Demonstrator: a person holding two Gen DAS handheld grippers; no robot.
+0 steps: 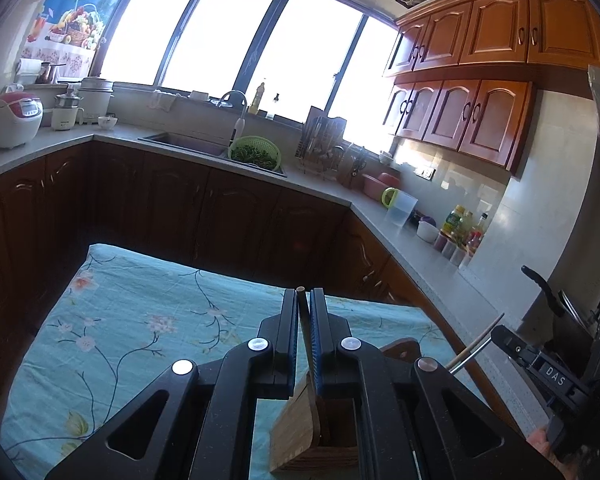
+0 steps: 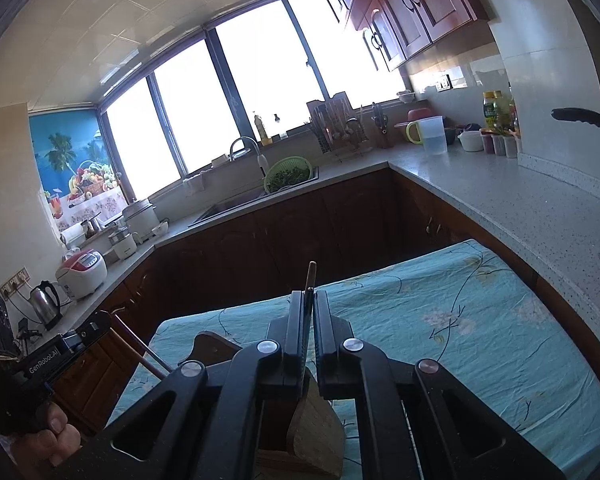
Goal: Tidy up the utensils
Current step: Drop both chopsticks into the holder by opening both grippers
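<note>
the fingers (image 1: pixel 290 320) of the left gripper (image 1: pixel 304 300) are seen nearly closed on one thin, dark wooden utensil handle (image 1: pixel 302 320), whose rounded tip shows just past the fingertips. the fingers (image 2: pixel 298 320) of the right gripper (image 2: pixel 309 300) are likewise almost together, clamped on a second slim utensil (image 2: pixel 310 280) with a pale wooden end that stands up beyond the tips. two grippers are counted, each with one utensil between its pads.

one wooden holder box (image 1: pixel 300 432) is seen on the near part of the table, directly under the left gripper, and the held handle runs down into its opening. the same box (image 2: pixel 316 432) lies just below the right gripper. one floral turquoise cloth (image 1: pixel 140 320) covers the table.

both grippers are pointed forward and somewhat downward over the near edge of the table, side by side. in the left view the right gripper's body (image 1: pixel 548 368) is seen at the far right, with its utensil slanting out. in the right view the left gripper is held by a hand (image 2: pixel 48 436) at the lower left.

beyond the table, one sink (image 1: pixel 188 142) with one green colander (image 1: pixel 255 153) is seen on the far counter.
</note>
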